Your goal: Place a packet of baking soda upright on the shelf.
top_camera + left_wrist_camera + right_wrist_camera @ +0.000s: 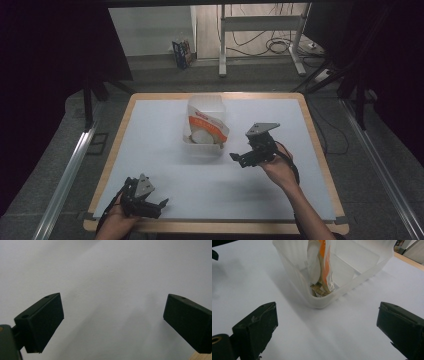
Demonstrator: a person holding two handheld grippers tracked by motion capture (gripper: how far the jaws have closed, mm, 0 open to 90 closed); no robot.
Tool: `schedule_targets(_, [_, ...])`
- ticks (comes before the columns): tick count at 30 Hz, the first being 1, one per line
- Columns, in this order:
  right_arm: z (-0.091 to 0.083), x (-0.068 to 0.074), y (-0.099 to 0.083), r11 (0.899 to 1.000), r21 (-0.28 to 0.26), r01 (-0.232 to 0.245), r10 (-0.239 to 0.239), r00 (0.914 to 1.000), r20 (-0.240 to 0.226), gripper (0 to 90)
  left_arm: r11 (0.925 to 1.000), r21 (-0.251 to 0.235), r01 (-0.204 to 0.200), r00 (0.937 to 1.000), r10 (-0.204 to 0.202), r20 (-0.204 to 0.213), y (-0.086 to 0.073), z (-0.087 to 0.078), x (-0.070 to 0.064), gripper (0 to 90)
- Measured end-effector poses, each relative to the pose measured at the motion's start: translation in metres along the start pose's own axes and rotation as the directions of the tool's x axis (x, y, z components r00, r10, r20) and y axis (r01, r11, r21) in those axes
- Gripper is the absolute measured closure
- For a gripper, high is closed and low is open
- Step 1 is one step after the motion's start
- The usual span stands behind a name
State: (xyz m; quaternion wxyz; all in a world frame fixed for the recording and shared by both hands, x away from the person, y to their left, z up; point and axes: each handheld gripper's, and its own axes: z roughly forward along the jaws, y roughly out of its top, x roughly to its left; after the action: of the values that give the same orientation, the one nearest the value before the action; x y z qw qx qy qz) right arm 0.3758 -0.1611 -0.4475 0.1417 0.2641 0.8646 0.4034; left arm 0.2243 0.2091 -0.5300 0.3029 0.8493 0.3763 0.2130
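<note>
Container (352,272) with orange packet (325,262) sits just beyond the spread, empty right claw (325,322).

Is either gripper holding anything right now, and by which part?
Nothing held. The left gripper and right gripper both have jaws open and empty; the packet sits in the tub.

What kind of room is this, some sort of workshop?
Probably a lab or recording studio: a white-topped table hemmed by dark curtains, loose cables on the floor, and a person holding the left gripper and right gripper near a plastic container.
</note>
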Motion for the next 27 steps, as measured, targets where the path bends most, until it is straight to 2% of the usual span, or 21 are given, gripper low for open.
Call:
schedule_targets(14, [-0.012, 0.000, -0.012, 1.000, 0.003, -0.025, 0.025, 0.9995, 0.019, 3.3, 1.0000, -0.001, 0.007, 1.0000, -0.007, 0.004, 0.000, 0.000, 0.001, 3.0])
schedule_targets(27, [-0.024, 0.004, -0.021, 1.000, 0.000, -0.020, 0.020, 0.9995, 0.026, 3.3, 0.9989, -0.023, 0.042, 0.9988, -0.041, 0.029, -0.001, -0.002, 0.005, 2.9])
